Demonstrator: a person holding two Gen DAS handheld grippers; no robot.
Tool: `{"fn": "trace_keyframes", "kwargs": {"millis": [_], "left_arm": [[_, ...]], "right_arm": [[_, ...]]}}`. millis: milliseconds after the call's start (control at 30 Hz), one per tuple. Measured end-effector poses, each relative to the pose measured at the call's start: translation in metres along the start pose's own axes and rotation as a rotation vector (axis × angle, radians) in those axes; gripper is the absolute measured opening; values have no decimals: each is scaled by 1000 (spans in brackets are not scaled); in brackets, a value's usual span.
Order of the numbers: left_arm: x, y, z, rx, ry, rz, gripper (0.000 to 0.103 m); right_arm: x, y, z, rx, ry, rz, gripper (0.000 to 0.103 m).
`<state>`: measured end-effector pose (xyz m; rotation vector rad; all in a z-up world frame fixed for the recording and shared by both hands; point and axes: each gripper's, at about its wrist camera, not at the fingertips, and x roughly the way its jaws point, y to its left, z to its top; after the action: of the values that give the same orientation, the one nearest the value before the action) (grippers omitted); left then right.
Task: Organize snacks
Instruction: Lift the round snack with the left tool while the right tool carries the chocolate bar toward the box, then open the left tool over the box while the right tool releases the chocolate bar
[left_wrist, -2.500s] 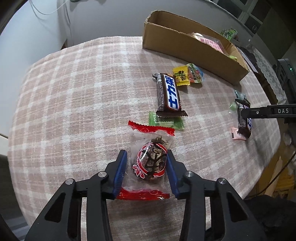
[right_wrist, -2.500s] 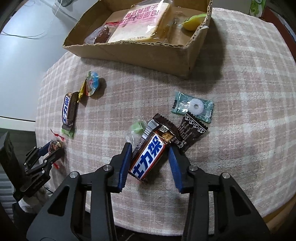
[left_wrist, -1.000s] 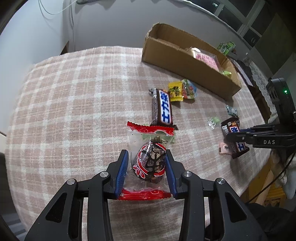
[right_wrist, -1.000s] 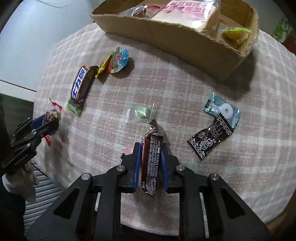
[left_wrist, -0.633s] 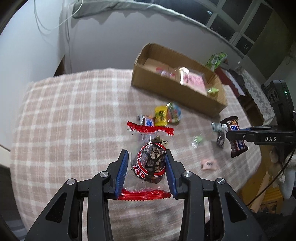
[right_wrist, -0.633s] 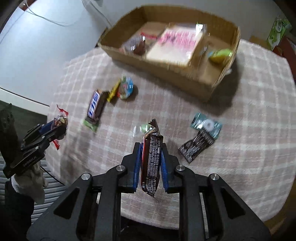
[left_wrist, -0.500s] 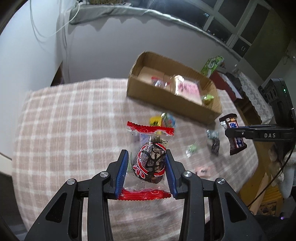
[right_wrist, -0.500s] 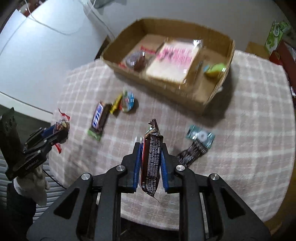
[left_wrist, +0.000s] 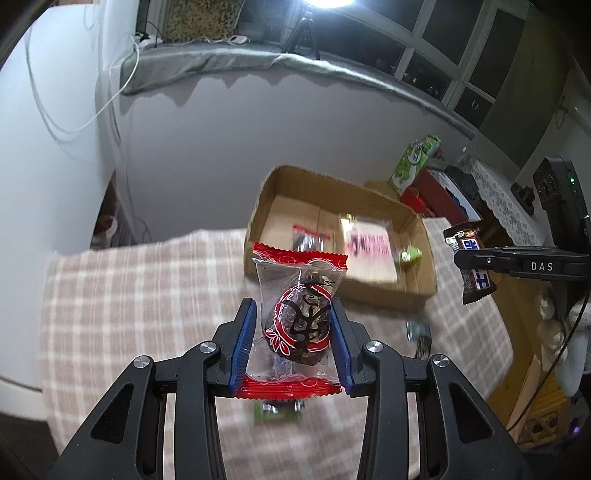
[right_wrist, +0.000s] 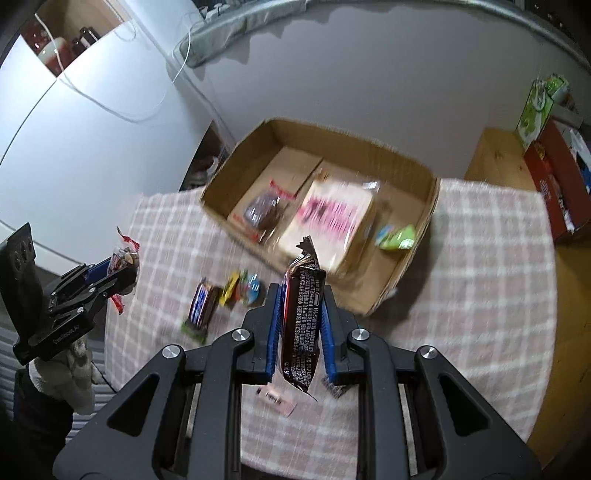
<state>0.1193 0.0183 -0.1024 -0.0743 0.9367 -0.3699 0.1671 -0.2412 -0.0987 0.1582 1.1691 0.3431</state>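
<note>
Left wrist view: the red-edged date packet (left_wrist: 295, 325) sits clamped across its middle in my left tool (left_wrist: 293, 343), so the wrapper hangs free above the bench (left_wrist: 110, 295). My right tool (right_wrist: 300, 325) is pinched tight on the chocolate bar (right_wrist: 301, 321), held edge-on. Both are up clear, presumably for dropping into the cardboard box (right_wrist: 406, 266) at the far side, where other snacks lie.

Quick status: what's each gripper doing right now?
Left gripper: closed on the clear red-edged snack packet.
Right gripper: closed on the brown wrapped chocolate bar.
</note>
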Motion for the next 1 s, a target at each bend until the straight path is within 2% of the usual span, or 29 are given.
{"fn": "trace_keyframes", "kwargs": {"millis": [433,1000], "left_arm": [[39,-11,57,42,-1,-7,37],[101,-7,80,29,94,14,37]], "right_arm": [[17,-26,42,50,-27,-34,20],[57,-55,55,74,28,-89,20]]}}
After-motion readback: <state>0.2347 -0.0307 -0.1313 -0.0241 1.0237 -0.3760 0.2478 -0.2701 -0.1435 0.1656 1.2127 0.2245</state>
